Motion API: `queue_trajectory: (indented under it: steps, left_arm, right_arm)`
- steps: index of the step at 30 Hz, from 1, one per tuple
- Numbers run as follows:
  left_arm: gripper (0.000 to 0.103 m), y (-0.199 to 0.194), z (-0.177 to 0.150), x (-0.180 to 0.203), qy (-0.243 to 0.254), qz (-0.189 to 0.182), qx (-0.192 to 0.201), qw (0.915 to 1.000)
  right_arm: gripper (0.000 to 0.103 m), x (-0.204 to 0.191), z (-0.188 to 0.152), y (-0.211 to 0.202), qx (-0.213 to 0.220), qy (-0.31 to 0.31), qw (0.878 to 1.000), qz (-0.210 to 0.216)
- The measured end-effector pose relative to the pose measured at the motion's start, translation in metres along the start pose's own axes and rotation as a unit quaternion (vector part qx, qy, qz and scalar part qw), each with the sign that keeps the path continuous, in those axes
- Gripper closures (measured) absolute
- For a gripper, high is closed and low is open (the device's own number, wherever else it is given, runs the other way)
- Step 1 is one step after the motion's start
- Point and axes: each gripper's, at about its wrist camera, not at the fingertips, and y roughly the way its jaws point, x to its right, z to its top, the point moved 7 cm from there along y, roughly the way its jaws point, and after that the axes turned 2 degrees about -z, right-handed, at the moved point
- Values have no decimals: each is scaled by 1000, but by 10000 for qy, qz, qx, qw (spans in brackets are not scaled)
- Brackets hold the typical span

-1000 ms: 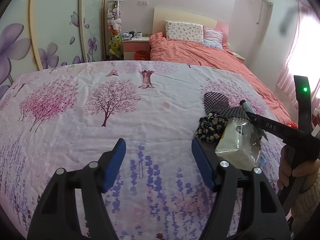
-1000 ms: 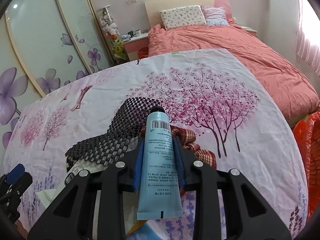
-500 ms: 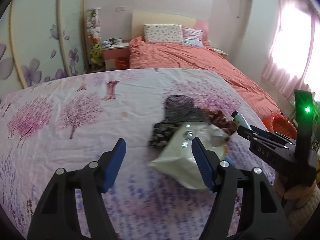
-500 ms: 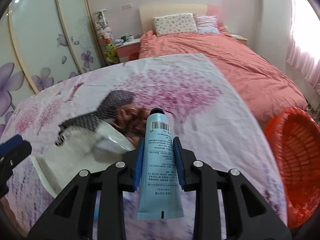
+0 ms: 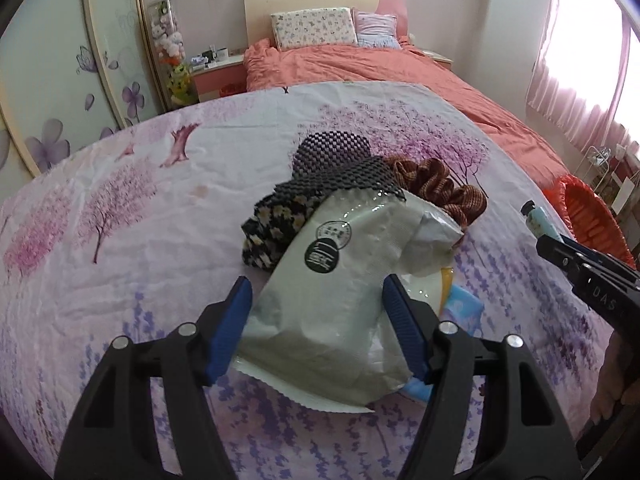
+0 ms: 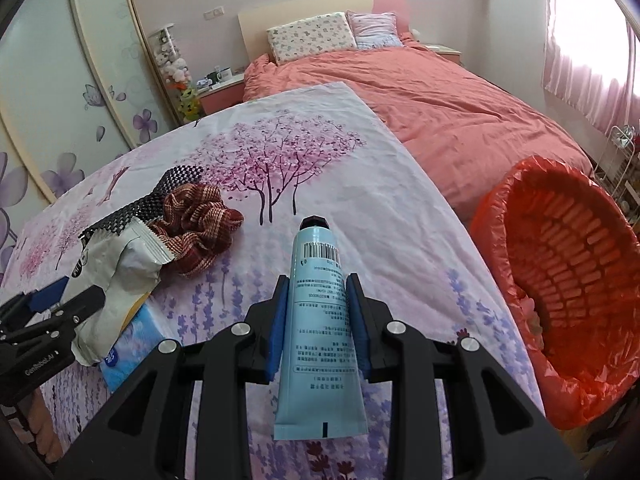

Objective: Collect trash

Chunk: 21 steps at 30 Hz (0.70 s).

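Two grippers are seen over a floral sheet (image 5: 132, 184) spread on a flat surface. The left gripper (image 5: 316, 320) has its blue pads on either side of a white pouch (image 5: 340, 280); its jaws are closing, and whether the pads already press on the pouch cannot be told. The pouch lies on a small heap: a black mesh mat (image 5: 336, 160) at 12 o'clock from it, a flowered scrunchie (image 5: 268, 228) at 10 o'clock, a brown scrunchie (image 5: 440, 188) at 1 o'clock, and a blue pack (image 5: 460, 308) half hidden under its 4 o'clock side. The right gripper (image 6: 318, 320) is clamped on a light-blue tube (image 6: 320, 320), cap forward, held above the sheet. A red bin (image 6: 568, 280) lined with a red bag stands at 3 o'clock from the tube, just beyond the sheet's right edge, its mouth tilted toward the camera. Bare sheet is left between the tube and that edge, and from 9 to 11 o'clock of the heap in the left view a wide stretch of sheet lies open. A bed (image 6: 440, 96) with a coral cover is seen at 12 o'clock, past the sheet's far edge.
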Motion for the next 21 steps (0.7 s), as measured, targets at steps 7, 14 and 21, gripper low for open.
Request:
queue_trajectory:
  steps: [7,14,21]
  left_arm:
    - [88,-13,0,8,-24,-201,161,9997]
    - [95,-27,1,19,82,-334,337,9988]
    - [47,-20,-6,29,-56,-490,302,9983]
  right_arm:
    - [74,3,-4,-9,48,25,10000,27]
    - [74,9,-5,-22,149,86,9998,45]
    - [74,17,-11,-27,151,148,9998,24]
